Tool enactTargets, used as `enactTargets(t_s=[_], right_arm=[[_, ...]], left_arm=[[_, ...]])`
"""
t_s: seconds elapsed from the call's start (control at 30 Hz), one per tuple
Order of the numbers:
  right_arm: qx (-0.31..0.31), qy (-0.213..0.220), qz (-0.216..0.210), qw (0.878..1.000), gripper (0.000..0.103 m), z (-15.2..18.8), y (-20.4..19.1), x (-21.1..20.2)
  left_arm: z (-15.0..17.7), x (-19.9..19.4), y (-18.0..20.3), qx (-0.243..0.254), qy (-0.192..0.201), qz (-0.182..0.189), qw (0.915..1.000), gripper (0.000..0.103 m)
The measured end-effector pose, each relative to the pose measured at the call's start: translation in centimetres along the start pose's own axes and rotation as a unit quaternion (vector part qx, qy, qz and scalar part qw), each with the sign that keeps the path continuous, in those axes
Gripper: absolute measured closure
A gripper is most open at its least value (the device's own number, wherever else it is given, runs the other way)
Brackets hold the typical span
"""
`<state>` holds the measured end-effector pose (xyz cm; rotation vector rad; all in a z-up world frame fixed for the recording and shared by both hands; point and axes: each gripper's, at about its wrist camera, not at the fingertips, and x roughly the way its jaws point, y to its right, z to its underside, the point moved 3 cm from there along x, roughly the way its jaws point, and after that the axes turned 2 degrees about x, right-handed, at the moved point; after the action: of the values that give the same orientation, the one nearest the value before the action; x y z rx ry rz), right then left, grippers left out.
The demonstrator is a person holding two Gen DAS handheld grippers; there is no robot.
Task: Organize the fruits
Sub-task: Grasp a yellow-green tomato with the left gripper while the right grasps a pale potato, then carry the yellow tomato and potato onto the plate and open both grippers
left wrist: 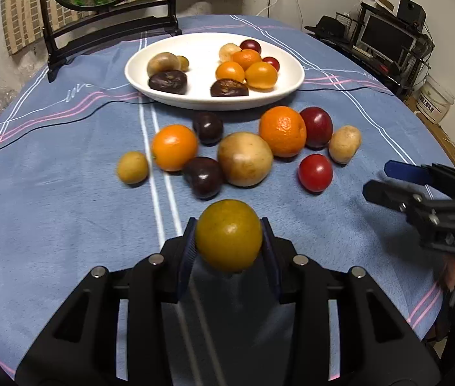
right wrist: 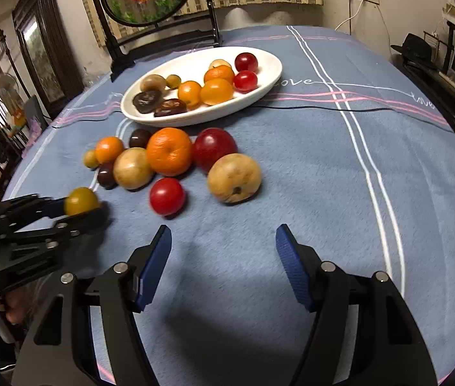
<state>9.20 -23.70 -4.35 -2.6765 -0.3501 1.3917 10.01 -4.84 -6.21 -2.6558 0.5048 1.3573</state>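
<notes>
My left gripper (left wrist: 229, 241) has its jaws pressed against both sides of a yellow-green citrus fruit (left wrist: 228, 234), which sits between the blue pads (left wrist: 189, 251) just above the blue tablecloth (left wrist: 66, 218) that covers the table. My right gripper (right wrist: 224, 257) hangs with its jaws standing apart and nothing between them, over bare cloth on the near side of the loose fruit.

Just beyond the held fruit, a cluster lies on the cloth: a dark plum (left wrist: 203, 177) touching a large tan round fruit (left wrist: 245, 158), a small orange (left wrist: 175, 147) to their left, a small yellow-brown fruit (left wrist: 132, 167) at the left edge, a second dark plum (left wrist: 208, 127) behind, a large orange (left wrist: 283, 131) with a deep red plum (left wrist: 317, 126) close beside it, a tan pear-like fruit (left wrist: 345, 144) at the right end, and a bright red tomato-like fruit (left wrist: 315, 172) nearest my right gripper.

Farther back, a white oval dish (left wrist: 201, 96) holds brown, dark and tan pieces on its left half, and oranges with red fruits on its right half. Behind the dish stands a round picture in a dark wooden stand (left wrist: 111, 22).
</notes>
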Motion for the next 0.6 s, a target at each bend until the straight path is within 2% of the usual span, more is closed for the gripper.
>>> enactTargets(t_s=[0.1,0.27,0.4,0.43,0.53,0.6], right_arm=[[-0.005,-0.008,0.018,1.000,0.035,-0.6,0.3,0.9],[-0.007,-0.017,0.016,1.000,0.035,-1.9,-0.1,2.3],[-0.006,-0.019,0.032,0.999,0.036,-2.9,-0.4,3.6],[-0.007,-0.018,0.033,0.999,0.045,-3.0,-0.5,3.8],[-0.009,-0.018,0.048,0.999,0.060,-3.1,-0.3,4.1],[-0.011,-0.013,0.040,0.999,0.061,-3.0,-0.1,3.7]], left_arm=[[0.1,-0.2,-0.8,-0.007,0.001,-0.005,1.0000,0.064],[0.3,-0.1,-1.4,-0.016,0.000,-0.006,0.9999,0.064],[0.3,-0.1,-1.5,-0.015,-0.001,-0.005,0.9999,0.064],[0.3,-0.2,-1.6,-0.016,0.001,-0.006,0.9999,0.064],[0.2,-0.4,-2.0,-0.020,0.004,-0.009,0.9997,0.064],[0.2,-0.6,-2.2,-0.022,0.005,-0.010,0.9997,0.064]])
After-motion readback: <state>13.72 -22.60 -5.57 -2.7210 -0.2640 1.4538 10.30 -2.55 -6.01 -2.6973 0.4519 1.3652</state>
